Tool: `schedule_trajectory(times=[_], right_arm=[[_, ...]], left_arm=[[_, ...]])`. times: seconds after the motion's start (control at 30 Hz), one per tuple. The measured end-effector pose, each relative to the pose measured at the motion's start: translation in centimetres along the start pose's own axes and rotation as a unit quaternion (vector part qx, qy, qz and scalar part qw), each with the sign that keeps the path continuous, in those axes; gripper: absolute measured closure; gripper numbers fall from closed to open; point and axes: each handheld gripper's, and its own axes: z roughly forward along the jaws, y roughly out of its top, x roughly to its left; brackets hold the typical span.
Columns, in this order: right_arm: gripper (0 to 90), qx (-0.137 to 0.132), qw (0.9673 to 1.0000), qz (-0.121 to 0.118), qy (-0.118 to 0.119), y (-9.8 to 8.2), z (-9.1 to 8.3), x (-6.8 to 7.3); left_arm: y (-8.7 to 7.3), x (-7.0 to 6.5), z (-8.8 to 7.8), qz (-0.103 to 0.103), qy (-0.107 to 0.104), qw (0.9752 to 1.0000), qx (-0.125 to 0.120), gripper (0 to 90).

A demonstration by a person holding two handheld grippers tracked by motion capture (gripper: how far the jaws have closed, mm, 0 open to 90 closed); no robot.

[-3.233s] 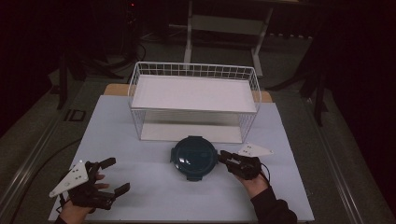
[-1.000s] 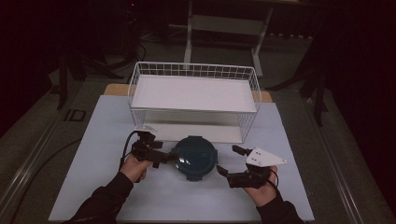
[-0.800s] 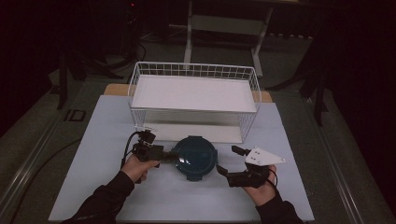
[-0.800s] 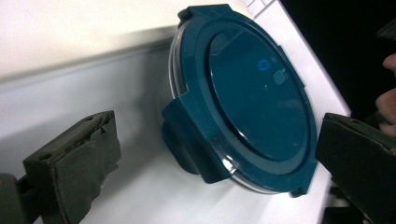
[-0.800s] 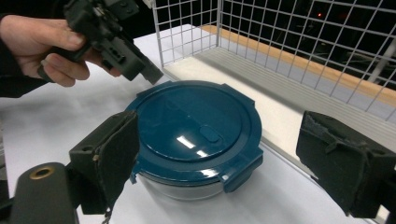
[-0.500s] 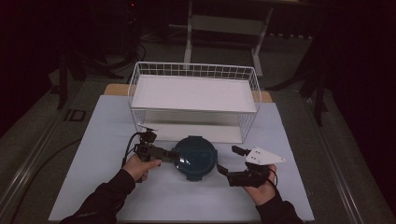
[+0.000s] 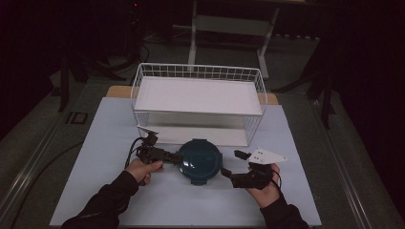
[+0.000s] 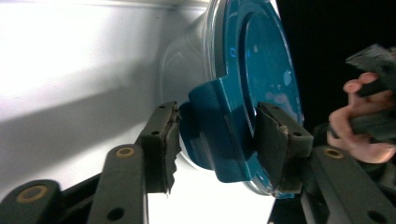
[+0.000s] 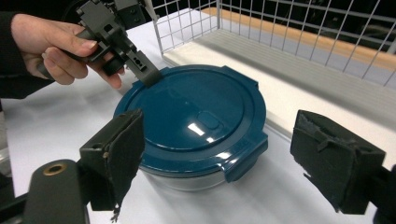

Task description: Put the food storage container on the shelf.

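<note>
A round clear container with a dark blue snap lid (image 7: 199, 161) stands on the white table in front of the wire basket. My left gripper (image 7: 175, 157) reaches in from the left, and its jaws have just been closing. In the left gripper view its pads (image 8: 164, 142) press both sides of the lid's blue latch tab (image 8: 219, 133). My right gripper (image 7: 232, 163) is at the container's right side, jaws wide open. In the right gripper view the lid (image 9: 196, 112) lies ahead of the right gripper (image 9: 224, 154), untouched, with the left gripper (image 9: 140, 67) on its far rim.
A white wire basket (image 7: 198, 71) with a white floor stands just behind the container. The white table top (image 7: 105, 138) extends to the left and right of both hands. Dark floor and stands surround the table.
The left hand came from the table's front left to the container's left side. Over the last second its jaws closed onto the lid's latch tab. The right gripper has hardly moved.
</note>
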Motion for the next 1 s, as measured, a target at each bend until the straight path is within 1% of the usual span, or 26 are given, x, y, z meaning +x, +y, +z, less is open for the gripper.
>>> schedule_trajectory(times=[0.07, 0.13, 0.2, 0.23, 0.27, 0.3, 0.33, 0.37, 0.4, 0.43, 0.47, 0.5, 0.53, 0.57, 0.6, 0.63, 0.7, 0.77, 0.8, 0.83, 0.9, 0.93, 0.97, 1.0], right_arm=[[17.4, 0.006, 0.9999, 0.012, 0.006, -0.1, 0.2, -0.2], [17.4, 0.015, 0.9991, 0.036, 0.016, -0.3, 0.4, -0.6], [17.7, 0.023, 0.9972, 0.066, 0.027, -0.5, 0.8, -1.1], [19.9, 0.027, 0.9959, 0.081, 0.029, -0.7, 0.9, -1.4], [20.3, 0.03, 0.9942, 0.097, 0.035, -0.9, 1.0, -1.7], [20.3, 0.03, 0.9942, 0.097, 0.035, -0.9, 1.0, -1.7], [20.9, 0.03, 0.9916, 0.119, 0.041, -1.0, 1.1, -2.0], [22.7, 0.035, 0.9866, 0.15, 0.053, -1.3, 1.3, -2.5], [23.5, 0.038, 0.9848, 0.16, 0.055, -1.4, 1.4, -2.7], [23.6, 0.041, 0.9817, 0.176, 0.06, -1.5, 1.5, -2.9], [25.4, 0.041, 0.9774, 0.195, 0.072, -1.7, 1.6, -3.2], [27.6, 0.043, 0.9751, 0.205, 0.075, -1.8, 1.7, -3.3], [29.1, 0.048, 0.9712, 0.219, 0.082, -2.0, 1.8, -3.5], [30.6, 0.05, 0.9667, 0.234, 0.092, -2.1, 2.0, -3.7], [32.2, 0.052, 0.9654, 0.238, 0.094, -2.3, 2.1, -3.8], [32.6, 0.059, 0.9628, 0.245, 0.097, -2.4, 2.3, -3.9], [36.1, 0.069, 0.9594, 0.254, 0.102, -2.6, 2.6, -4.0], [39.4, 0.077, 0.9543, 0.266, 0.111, -2.9, 2.8, -4.2], [40.2, 0.079, 0.9525, 0.271, 0.115, -3.0, 2.9, -4.2], [42.0, 0.082, 0.9512, 0.273, 0.119, -3.0, 3.0, -4.2], [43.1, 0.084, 0.9507, 0.273, 0.12, -3.1, 3.1, -4.3], [43.3, 0.083, 0.9496, 0.276, 0.124, -3.1, 3.2, -4.3], [46.3, 0.087, 0.9471, 0.28, 0.131, -3.2, 3.3, -4.4], [47.4, 0.086, 0.9465, 0.281, 0.132, -3.2, 3.3, -4.4]], left_arm=[[0.0, -0.1, 0.0, 0.005, 0.003, 1.0, -0.001, 52.1], [0.0, -0.3, 0.0, 0.015, 0.007, 0.9999, 0.002, 52.2], [-0.1, -0.6, -0.1, 0.031, 0.011, 0.9995, 0.001, 52.3], [-0.2, -0.8, -0.2, 0.036, 0.015, 0.9992, 0.0, 52.6], [-0.3, -1.1, -0.2, 0.045, 0.018, 0.9988, -0.003, 52.7], [-0.3, -1.1, -0.2, 0.045, 0.018, 0.9988, -0.003, 52.7], [-0.5, -1.3, -0.3, 0.057, 0.021, 0.9981, -0.005, 52.7], [-0.6, -1.5, -0.3, 0.061, 0.021, 0.9979, -0.007, 53.5], [-0.7, -1.6, -0.3, 0.069, 0.022, 0.9974, -0.008, 53.5], [-0.8, -1.7, -0.4, 0.074, 0.024, 0.997, -0.009, 53.6], [-0.9, -1.8, -0.4, 0.079, 0.025, 0.9965, -0.009, 53.8], [-1.0, -1.9, -0.5, 0.087, 0.027, 0.9958, -0.009, 53.8], [-1.1, -2.1, -0.5, 0.09, 0.028, 0.9955, -0.01, 54.0], [-1.2, -2.2, -0.6, 0.092, 0.03, 0.9953, -0.01, 54.2], [-1.3, -2.2, -0.6, 0.096, 0.031, 0.9949, -0.011, 54.3], [-1.5, -2.3, -0.7, 0.095, 0.03, 0.9949, -0.014, 54.5], [-1.8, -2.3, -0.8, 0.102, 0.03, 0.9942, -0.016, 54.8], [-2.0, -2.5, -0.9, 0.109, 0.032, 0.9934, -0.018, 55.0], [-2.2, -2.6, -0.9, 0.114, 0.032, 0.9927, -0.019, 55.2], [-2.3, -2.7, -1.0, 0.12, 0.033, 0.992, -0.021, 55.4], [-2.4, -2.7, -1.0, 0.122, 0.033, 0.9917, -0.022, 55.9], [-2.6, -2.9, -1.0, 0.136, 0.033, 0.9899, -0.024, 55.9], [-2.6, -3.0, -1.1, 0.138, 0.034, 0.9895, -0.024, 56.2], [-2.7, -3.0, -1.1, 0.14, 0.035, 0.9893, -0.023, 56.3]])
